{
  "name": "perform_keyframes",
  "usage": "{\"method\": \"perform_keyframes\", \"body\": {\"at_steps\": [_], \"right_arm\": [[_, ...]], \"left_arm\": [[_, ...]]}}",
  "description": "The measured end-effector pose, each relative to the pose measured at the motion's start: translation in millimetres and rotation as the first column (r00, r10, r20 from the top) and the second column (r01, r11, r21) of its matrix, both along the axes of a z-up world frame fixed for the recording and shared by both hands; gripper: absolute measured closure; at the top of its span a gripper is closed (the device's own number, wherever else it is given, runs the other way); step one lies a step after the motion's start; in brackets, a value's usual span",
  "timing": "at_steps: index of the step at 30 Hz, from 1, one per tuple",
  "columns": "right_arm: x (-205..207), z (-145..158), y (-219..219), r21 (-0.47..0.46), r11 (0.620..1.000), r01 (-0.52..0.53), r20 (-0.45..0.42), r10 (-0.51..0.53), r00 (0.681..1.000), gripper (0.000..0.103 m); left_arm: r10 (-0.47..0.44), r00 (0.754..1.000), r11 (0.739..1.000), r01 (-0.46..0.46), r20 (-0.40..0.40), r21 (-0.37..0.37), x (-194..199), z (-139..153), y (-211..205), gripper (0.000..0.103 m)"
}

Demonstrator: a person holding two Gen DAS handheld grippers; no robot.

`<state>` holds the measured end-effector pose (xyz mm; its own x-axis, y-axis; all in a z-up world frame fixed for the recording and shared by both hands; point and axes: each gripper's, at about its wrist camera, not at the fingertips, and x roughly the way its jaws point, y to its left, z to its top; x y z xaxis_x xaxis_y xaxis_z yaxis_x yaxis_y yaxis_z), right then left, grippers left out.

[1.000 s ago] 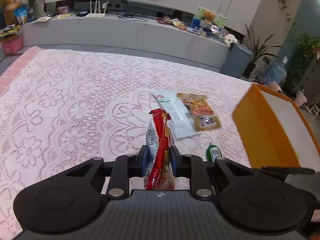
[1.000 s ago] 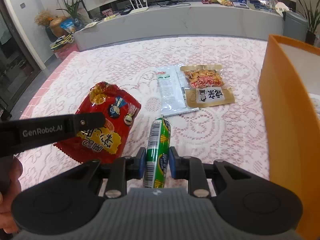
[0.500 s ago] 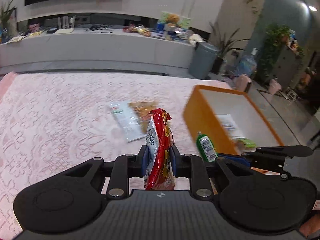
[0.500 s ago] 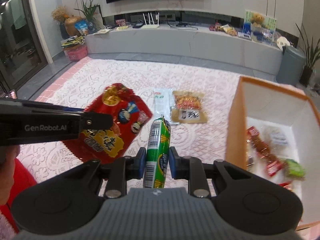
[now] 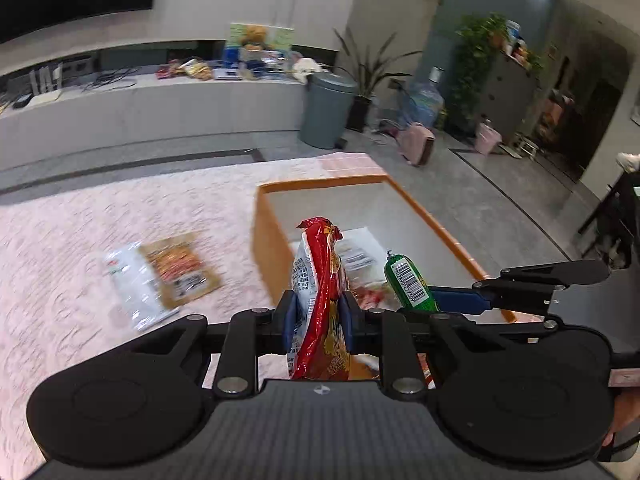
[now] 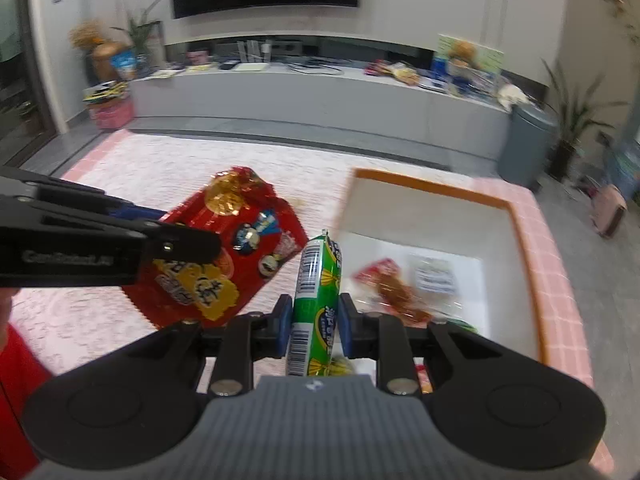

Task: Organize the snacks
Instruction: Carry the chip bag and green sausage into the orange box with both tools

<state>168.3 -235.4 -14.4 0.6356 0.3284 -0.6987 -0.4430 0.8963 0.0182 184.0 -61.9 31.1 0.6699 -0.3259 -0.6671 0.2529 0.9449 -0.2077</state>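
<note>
Red foil fills the left tool (image 5: 318, 322), whose jaws are closed on a chip bag (image 5: 320, 304) held edge-on and upright. The right tool (image 6: 312, 326) is likewise clamped on a green sausage stick (image 6: 316, 300), which points forward and slightly up. Both snacks hang above the near end of the orange box (image 5: 424, 216), which sits at the right edge of the lace-covered surface (image 5: 100, 220) and already holds several packets.

The likeliest trouble is a collision: the two tools are close together over the same corner of the box, and a simultaneous release could knock one snack aside or drop the bag across the left wall. The bag is wide and slack, so a release too near the rim would probably leave it draped over the edge. The stick looks slippery and round, and could roll once let go.

In the left view, the stick (image 5: 408, 284) shows just right of the bag, nearly touching. Two flat packets (image 5: 160, 272) remain on the surface to the left of the box, well apart from either tool.
</note>
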Motion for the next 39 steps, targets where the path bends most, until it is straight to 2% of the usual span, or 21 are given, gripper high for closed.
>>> {"method": "perform_keyframes", "body": {"at_steps": [7, 15, 26, 35, 39], "right_arm": [[34, -11, -36, -0.043, 0.996, 0.075, -0.025, -0.076, 0.997, 0.081], [80, -34, -52, -0.108, 0.989, 0.100, -0.059, -0.107, 0.993, 0.081], [122, -67, -52, -0.175, 0.984, 0.033, -0.093, -0.050, 0.994, 0.081], [140, -82, -40, -0.224, 0.974, -0.023, -0.120, -0.004, 0.993, 0.081], [141, -89, -37, -0.244, 0.969, -0.047, -0.129, 0.015, 0.991, 0.081]], "left_arm": [[-0.059, 0.998, 0.998, 0.059, -0.006, -0.001, 35, -6, -36, 0.078], [-0.099, 0.993, 0.995, 0.100, -0.059, 0.023, 77, -32, -61, 0.078], [-0.147, 0.983, 0.981, 0.160, -0.113, 0.112, 113, -66, -83, 0.078], [-0.154, 0.976, 0.966, 0.181, -0.152, 0.187, 130, -82, -92, 0.078], [-0.157, 0.977, 0.953, 0.188, -0.145, 0.236, 130, -86, -96, 0.078]]}}
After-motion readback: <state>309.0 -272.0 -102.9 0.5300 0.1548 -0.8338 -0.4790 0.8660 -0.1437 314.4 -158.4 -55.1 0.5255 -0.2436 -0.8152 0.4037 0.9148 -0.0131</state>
